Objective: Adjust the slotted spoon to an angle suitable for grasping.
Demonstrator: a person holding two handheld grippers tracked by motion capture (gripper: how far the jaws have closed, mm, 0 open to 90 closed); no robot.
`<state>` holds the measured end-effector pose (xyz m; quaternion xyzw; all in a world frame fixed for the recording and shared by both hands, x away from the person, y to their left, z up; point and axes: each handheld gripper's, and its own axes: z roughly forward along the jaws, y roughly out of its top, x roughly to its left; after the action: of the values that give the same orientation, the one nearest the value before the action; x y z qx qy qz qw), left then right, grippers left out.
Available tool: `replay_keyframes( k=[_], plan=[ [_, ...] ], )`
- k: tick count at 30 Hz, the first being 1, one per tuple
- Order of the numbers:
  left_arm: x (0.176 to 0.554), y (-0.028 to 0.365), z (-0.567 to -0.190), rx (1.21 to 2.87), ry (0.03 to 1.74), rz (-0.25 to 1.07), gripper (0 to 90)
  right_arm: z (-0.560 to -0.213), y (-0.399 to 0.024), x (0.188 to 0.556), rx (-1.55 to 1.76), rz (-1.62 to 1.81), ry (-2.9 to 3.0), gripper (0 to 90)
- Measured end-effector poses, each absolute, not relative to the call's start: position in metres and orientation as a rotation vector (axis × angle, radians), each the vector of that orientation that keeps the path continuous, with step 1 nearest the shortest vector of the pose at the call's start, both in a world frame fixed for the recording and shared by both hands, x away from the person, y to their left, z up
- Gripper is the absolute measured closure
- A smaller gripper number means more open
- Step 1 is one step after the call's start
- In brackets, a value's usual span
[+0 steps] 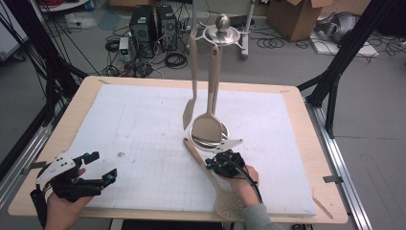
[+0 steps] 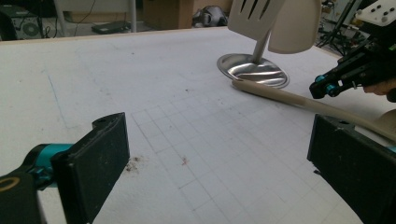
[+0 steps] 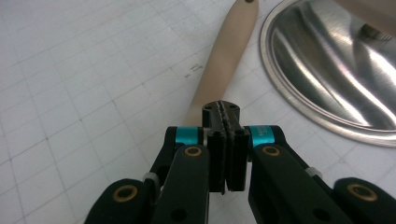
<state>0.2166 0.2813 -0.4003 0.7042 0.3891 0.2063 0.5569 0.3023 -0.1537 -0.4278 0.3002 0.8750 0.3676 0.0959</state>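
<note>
My right gripper hangs with jaws pressed together, empty, above the slotted spoon lying flat on the counter; left gripper waits wide open, empty.

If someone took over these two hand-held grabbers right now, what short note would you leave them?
Left gripper: open, resting at the near left of the white gridded mat, holding nothing.
Right gripper: shut, pads together just above the beige slotted spoon's handle; nothing visibly held.
The spoon lies flat, handle tip by the round steel stand base. A beige spatula and beige spoon already hang from the stand.
Left: lift the lying spoon, probably to hang it.
</note>
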Motion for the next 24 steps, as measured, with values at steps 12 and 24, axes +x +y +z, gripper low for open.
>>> replay_keyframes(
  k=[12, 24],
  plan=[
    [0.217, 0.280, -0.401, 1.666, 0.919, 0.486, 6.1, -0.431, -0.150, 0.304, 0.856, 1.127, 2.654, 89.6],
    [0.217, 0.280, -0.402, 1.662, 0.923, 0.487, 6.1, -0.431, -0.141, 0.306, 0.666, 1.169, 2.743, 89.6]
  ],
)
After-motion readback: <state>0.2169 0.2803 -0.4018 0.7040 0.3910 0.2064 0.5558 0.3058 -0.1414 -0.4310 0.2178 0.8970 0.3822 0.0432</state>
